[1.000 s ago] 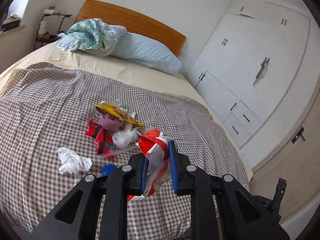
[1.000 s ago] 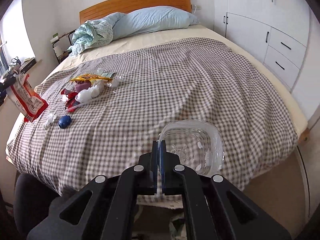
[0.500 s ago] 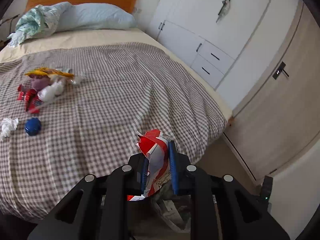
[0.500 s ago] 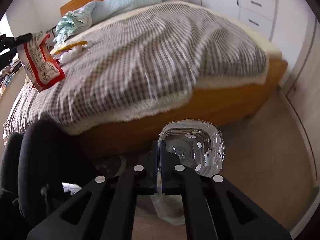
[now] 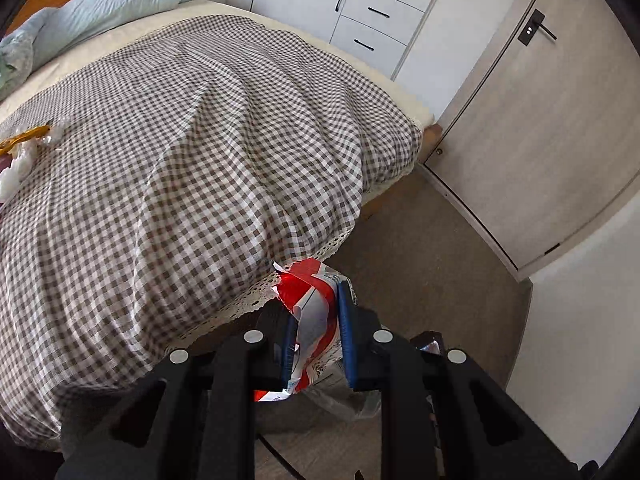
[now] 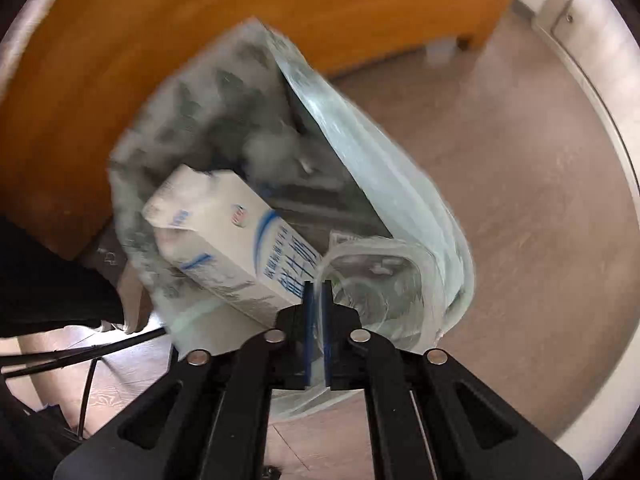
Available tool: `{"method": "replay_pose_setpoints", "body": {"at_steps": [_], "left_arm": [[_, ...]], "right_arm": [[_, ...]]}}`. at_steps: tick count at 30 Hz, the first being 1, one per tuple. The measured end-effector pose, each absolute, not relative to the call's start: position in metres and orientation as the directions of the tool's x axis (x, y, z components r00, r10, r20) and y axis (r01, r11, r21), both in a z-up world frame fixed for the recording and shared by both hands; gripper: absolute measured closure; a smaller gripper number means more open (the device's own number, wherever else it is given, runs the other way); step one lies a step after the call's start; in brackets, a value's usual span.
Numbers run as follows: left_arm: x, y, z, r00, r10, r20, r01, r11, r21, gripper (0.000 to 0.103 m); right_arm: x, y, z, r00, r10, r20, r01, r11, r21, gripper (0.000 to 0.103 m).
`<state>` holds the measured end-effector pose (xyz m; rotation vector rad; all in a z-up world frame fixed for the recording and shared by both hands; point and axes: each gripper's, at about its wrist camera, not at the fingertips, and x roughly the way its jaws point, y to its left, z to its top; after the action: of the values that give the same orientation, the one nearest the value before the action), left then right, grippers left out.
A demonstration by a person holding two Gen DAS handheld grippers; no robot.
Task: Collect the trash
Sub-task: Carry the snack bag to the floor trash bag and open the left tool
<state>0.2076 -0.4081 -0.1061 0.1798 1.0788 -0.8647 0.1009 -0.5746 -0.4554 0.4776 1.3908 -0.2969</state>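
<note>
My left gripper (image 5: 314, 320) is shut on a red and white snack wrapper (image 5: 310, 312) and holds it off the foot of the bed, above the floor. My right gripper (image 6: 317, 308) is shut on the rim of a clear plastic container (image 6: 376, 280) and holds it over the open mouth of a translucent trash bag (image 6: 360, 152) on the floor. A white and blue milk carton (image 6: 228, 236) lies inside the bag. More trash (image 5: 24, 148) lies on the checked bed cover at the far left of the left wrist view.
The bed with its checked cover (image 5: 180, 152) fills the left. A white wardrobe with drawers (image 5: 360, 12) and a grey door (image 5: 540, 120) stand behind. The orange wooden bed frame (image 6: 200, 20) is just behind the bag. Black chair legs (image 6: 60, 360) stand at left.
Both grippers have swung away from the bed and down toward the floor. The right one now hangs over the trash bag with the clear container; the left still holds the wrapper.
</note>
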Motion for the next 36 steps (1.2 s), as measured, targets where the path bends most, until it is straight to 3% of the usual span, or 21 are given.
{"method": "replay_pose_setpoints", "body": {"at_steps": [2, 4, 11, 18, 23, 24, 36], "left_arm": [[0.207, -0.418, -0.111, 0.175, -0.519, -0.836, 0.702, 0.662, -0.264, 0.087], [0.207, -0.428, -0.119, 0.148, -0.512, -0.846, 0.711, 0.65, -0.269, 0.087], [0.21, -0.471, -0.179, -0.048, -0.472, -0.88, 0.649, 0.655, -0.386, 0.086], [0.198, -0.52, -0.248, -0.137, -0.298, -0.945, 0.628, 0.711, -0.316, 0.085], [0.196, -0.544, -0.288, -0.178, -0.222, -0.959, 0.586, 0.759, -0.284, 0.073], [0.195, -0.547, -0.295, -0.19, -0.188, -0.964, 0.583, 0.768, -0.265, 0.062], [0.193, -0.535, -0.273, -0.081, -0.19, -0.978, 0.651, 0.733, -0.196, 0.054]], "right_arm": [[0.098, -0.581, -0.46, 0.189, 0.13, -0.973, 0.495, 0.843, 0.209, 0.055], [0.092, -0.585, -0.448, 0.244, 0.123, -0.962, 0.508, 0.829, 0.235, 0.052], [0.053, -0.601, -0.4, 0.371, 0.087, -0.925, 0.578, 0.758, 0.303, 0.052], [0.034, -0.603, -0.368, 0.425, 0.058, -0.903, 0.599, 0.73, 0.329, 0.051], [0.03, -0.599, -0.367, 0.445, 0.063, -0.893, 0.604, 0.715, 0.352, 0.051], [0.029, -0.598, -0.368, 0.447, 0.072, -0.892, 0.604, 0.711, 0.36, 0.051], [0.03, -0.592, -0.382, 0.426, 0.109, -0.898, 0.603, 0.706, 0.372, 0.051]]}}
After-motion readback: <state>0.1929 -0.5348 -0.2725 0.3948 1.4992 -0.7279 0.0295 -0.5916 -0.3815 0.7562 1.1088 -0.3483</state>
